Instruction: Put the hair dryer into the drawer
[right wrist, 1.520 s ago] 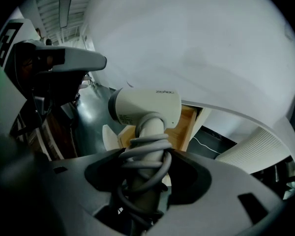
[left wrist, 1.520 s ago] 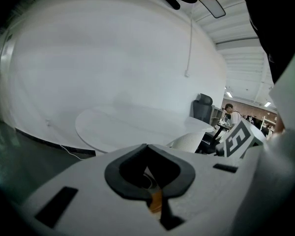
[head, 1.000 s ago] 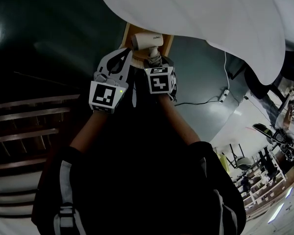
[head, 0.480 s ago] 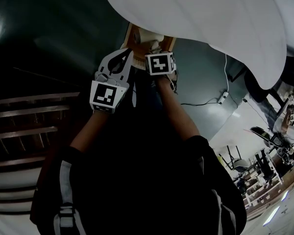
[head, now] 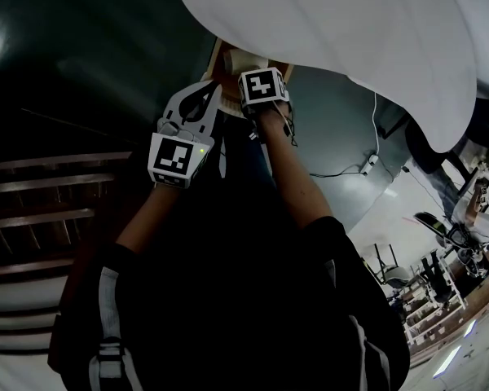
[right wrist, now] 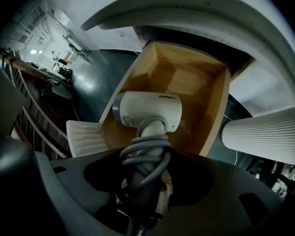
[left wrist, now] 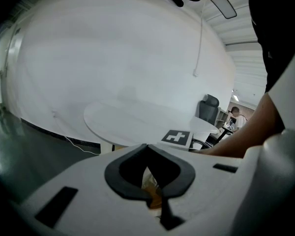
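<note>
The white hair dryer (right wrist: 147, 111) hangs nozzle-sideways inside the open wooden drawer (right wrist: 191, 77), just above its floor. Its handle is wound with a grey cord (right wrist: 146, 149). My right gripper (right wrist: 145, 167) points steeply down and is shut on that handle. In the head view the right gripper (head: 259, 80) sits over the drawer (head: 216, 55) and hides most of the dryer. My left gripper (head: 213, 90) stays just left of it at the drawer's near edge. Its tips meet, and nothing shows clamped between them in the left gripper view (left wrist: 147, 146).
A large white round tabletop (head: 334, 31) overhangs the drawer. A ribbed white pedestal (right wrist: 265, 132) stands to the right of it, and a ribbed white panel (right wrist: 86, 136) sits at the drawer's near left corner. The floor is dark green, with a cable (head: 342, 169) lying on it.
My right gripper has sunk toward the drawer with the dryer, tipping further down. In the head view the dryer has gone from plainly visible to mostly hidden. The left gripper has stayed put.
</note>
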